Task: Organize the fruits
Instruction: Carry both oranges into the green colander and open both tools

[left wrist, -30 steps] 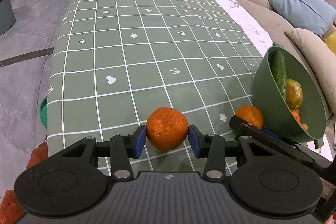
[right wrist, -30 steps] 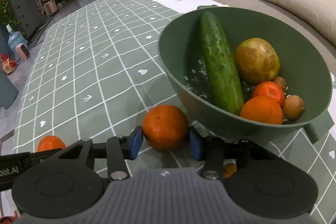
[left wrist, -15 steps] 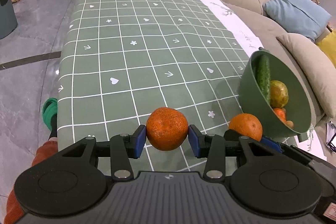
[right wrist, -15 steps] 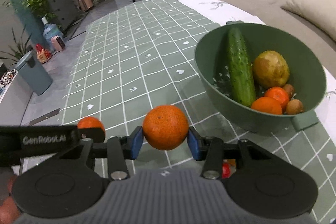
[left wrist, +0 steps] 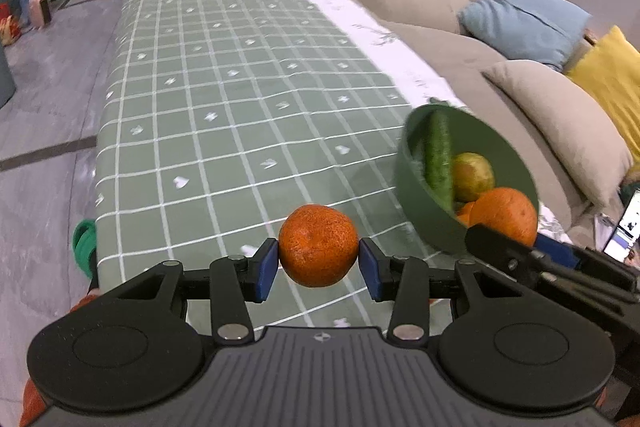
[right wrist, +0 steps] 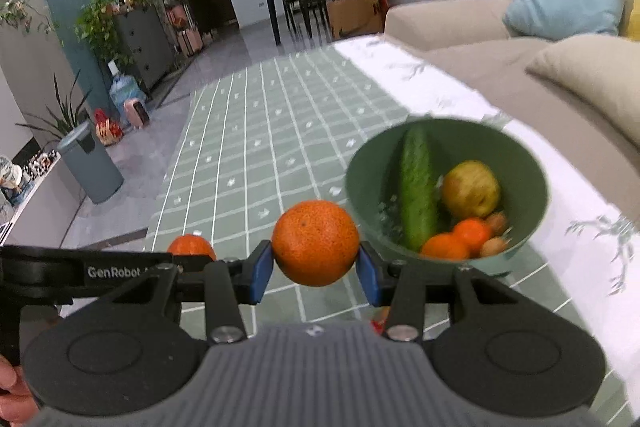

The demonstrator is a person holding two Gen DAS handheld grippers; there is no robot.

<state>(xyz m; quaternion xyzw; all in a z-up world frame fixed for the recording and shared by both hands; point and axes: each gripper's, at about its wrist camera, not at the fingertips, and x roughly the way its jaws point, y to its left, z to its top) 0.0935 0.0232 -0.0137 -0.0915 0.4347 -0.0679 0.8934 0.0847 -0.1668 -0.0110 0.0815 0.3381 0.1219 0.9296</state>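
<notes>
Orange fruit sits in both grippers. The left gripper (left wrist: 319, 263) has its blue pads pressed against the sides of a mandarin (left wrist: 318, 245), held in the air above the near edge of the green checked tablecloth (left wrist: 224, 107). The right gripper (right wrist: 315, 271) clamps a second mandarin (right wrist: 315, 242) the same way, just beside the rim of the green bowl (right wrist: 532, 183). That bowl stands near the right edge of the tabletop, by the beige sofa (right wrist: 480, 59), and holds a cucumber (right wrist: 416, 187), a yellow-green round fruit (right wrist: 471, 189), two small oranges and a few brownish fruits.
</notes>
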